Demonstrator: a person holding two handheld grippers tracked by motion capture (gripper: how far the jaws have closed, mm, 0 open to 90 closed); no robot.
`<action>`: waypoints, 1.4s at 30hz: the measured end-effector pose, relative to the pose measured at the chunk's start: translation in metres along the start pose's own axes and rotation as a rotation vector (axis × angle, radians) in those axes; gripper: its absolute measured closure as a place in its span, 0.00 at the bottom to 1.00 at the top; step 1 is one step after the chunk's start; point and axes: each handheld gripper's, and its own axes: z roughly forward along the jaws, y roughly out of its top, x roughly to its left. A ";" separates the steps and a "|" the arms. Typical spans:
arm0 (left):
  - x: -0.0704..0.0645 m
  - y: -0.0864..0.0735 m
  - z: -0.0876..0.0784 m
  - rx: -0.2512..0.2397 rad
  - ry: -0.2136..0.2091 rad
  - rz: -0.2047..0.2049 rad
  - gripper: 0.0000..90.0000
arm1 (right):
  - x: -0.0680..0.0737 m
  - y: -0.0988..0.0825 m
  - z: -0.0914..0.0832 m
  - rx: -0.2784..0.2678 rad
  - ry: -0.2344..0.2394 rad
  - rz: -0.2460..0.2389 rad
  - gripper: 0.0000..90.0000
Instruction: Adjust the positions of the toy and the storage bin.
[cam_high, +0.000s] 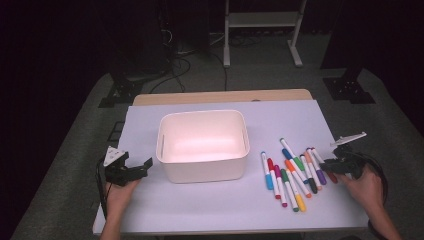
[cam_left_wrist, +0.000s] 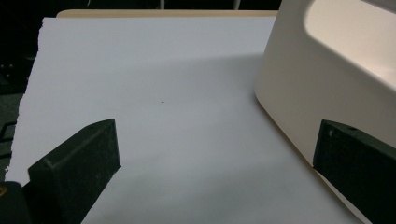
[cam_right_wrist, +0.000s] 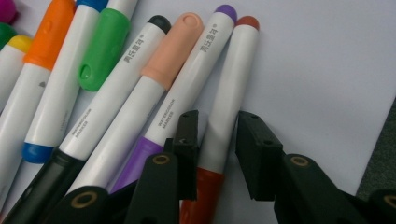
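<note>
Several capped markers (cam_high: 290, 175) lie side by side on the white sheet, right of a white bin (cam_high: 202, 170). My right gripper (cam_high: 327, 167) is at the right end of that row. In the right gripper view its jaws (cam_right_wrist: 217, 116) stand narrowly on either side of the red marker (cam_right_wrist: 233, 79), the outermost one, with the purple marker (cam_right_wrist: 205, 60) just beyond one jaw. I see the pads close to the barrel but not pressing on it. My left gripper (cam_high: 142, 169) rests open on the sheet left of the bin, its jaws (cam_left_wrist: 215, 135) wide with nothing between them.
The bin wall (cam_left_wrist: 299, 79) is close beside one jaw of the left gripper. The sheet's right edge (cam_right_wrist: 373, 140) runs near the right gripper. A wooden table edge (cam_high: 222, 96) shows behind the sheet, with stands and cables on the floor beyond.
</note>
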 end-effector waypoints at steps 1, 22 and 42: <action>0.000 0.000 0.000 0.000 0.000 0.000 0.00 | 0.000 0.000 0.000 0.000 0.000 0.000 0.77; 0.000 0.000 0.000 0.002 0.001 -0.001 0.00 | -0.011 -0.005 -0.009 -0.028 0.051 0.091 0.84; 0.000 -0.001 0.000 0.002 0.003 -0.005 0.00 | -0.008 0.004 -0.029 -0.072 0.186 0.096 0.84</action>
